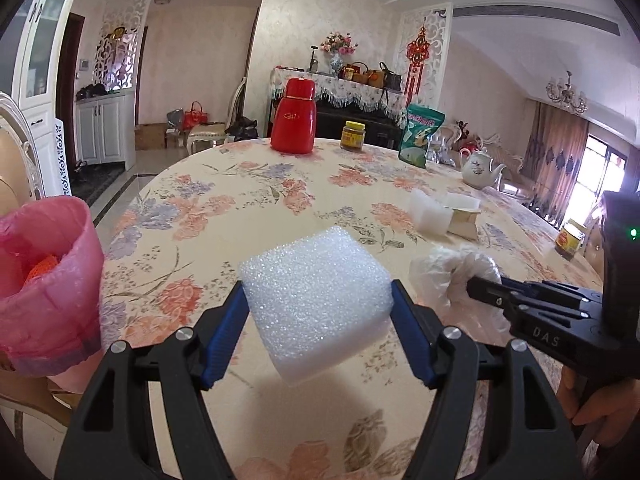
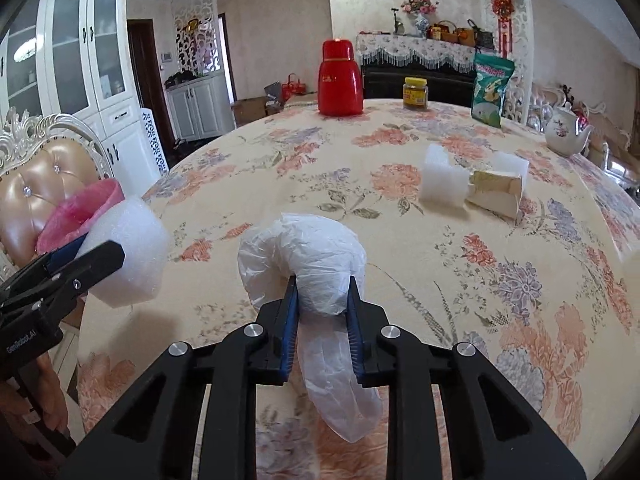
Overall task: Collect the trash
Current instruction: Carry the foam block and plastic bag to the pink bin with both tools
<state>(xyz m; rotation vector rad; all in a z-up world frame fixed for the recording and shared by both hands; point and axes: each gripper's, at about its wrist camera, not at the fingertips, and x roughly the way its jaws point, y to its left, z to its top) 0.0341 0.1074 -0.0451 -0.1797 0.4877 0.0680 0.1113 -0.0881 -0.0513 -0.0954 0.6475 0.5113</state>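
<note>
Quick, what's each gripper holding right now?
Left gripper: closed on the white foam block.
Right gripper: closed on the crumpled plastic bag.

A floral tablecloth [image 2: 400, 208] covered the round table. Toward its far edge stood a red thermos [image 2: 340, 78], with a yellow-lidded jar [image 2: 415, 93] to its right and a green snack bag [image 2: 491, 89] farther right. A white teapot [image 2: 567, 131] sat near the right rim. A tufted chair [image 2: 48, 184] stood at the left, with white cabinets [image 2: 80, 52] behind it.
</note>
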